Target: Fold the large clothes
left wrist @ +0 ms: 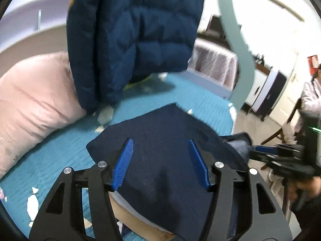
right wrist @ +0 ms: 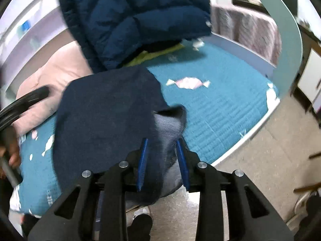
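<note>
A dark navy garment (left wrist: 160, 132) lies partly folded on the teal bed cover (left wrist: 60, 152), its near part hanging over the bed's edge. My left gripper (left wrist: 160, 146) is open above it, blue pads (left wrist: 124, 160) spread wide, holding nothing. In the right wrist view the same garment (right wrist: 104, 108) shows a turned-up corner with a lighter grey-blue inside (right wrist: 168, 124). My right gripper (right wrist: 162, 142) is shut on that corner. It also shows in the left wrist view (left wrist: 258, 150) at the right, gripping the garment's edge.
A navy puffer jacket (left wrist: 132, 32) hangs over the far side of the bed. A pink duvet (left wrist: 32, 96) lies at the left. The bed's edge (right wrist: 248, 136) and floor (right wrist: 260, 170) are at the right. A seated person (left wrist: 311, 92) is far right.
</note>
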`<state>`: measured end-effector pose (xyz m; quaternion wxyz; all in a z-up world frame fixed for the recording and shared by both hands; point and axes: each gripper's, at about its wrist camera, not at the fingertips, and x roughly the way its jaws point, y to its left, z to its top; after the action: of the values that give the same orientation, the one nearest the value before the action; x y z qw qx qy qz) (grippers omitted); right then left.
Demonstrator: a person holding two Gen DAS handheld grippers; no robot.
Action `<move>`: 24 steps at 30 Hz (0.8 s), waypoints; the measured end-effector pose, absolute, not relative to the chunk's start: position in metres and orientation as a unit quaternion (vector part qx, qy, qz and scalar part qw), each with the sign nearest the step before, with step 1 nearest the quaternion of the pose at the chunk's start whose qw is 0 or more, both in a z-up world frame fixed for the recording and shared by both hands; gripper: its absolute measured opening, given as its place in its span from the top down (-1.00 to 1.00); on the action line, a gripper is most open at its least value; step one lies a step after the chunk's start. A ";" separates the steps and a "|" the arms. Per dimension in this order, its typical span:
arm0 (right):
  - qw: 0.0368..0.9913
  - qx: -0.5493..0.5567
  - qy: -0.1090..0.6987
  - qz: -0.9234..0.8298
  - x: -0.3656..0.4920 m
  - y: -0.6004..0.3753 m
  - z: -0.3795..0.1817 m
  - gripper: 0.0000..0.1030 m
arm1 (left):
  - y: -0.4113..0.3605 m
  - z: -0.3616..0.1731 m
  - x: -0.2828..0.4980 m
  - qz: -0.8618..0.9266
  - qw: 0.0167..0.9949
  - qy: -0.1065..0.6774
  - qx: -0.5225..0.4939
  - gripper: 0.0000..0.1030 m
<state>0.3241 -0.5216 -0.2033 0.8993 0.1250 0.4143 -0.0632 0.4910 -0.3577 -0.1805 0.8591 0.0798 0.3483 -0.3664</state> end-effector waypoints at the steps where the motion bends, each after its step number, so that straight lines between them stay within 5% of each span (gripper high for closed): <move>1: 0.900 0.115 0.419 -0.050 0.324 -0.511 -0.200 0.45 | -0.366 -0.187 0.500 -0.361 0.856 0.359 0.096 -0.14; 6: 0.897 0.090 0.432 -0.008 0.325 -0.477 -0.199 0.35 | -0.391 -0.228 0.529 -0.312 0.838 0.410 0.180 -0.11; 15: 0.825 0.107 0.547 0.094 0.368 -0.421 -0.307 0.27 | -0.395 -0.266 0.549 -0.293 0.816 0.442 0.230 -0.13; 24: 0.829 0.128 0.533 0.112 0.370 -0.437 -0.296 0.23 | -0.377 -0.259 0.540 -0.315 0.832 0.410 0.202 -0.13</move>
<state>0.3699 -0.4369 -0.2961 0.8290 0.1276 0.5328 0.1124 0.5400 -0.3772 -0.2586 0.8317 0.2022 0.4098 -0.3154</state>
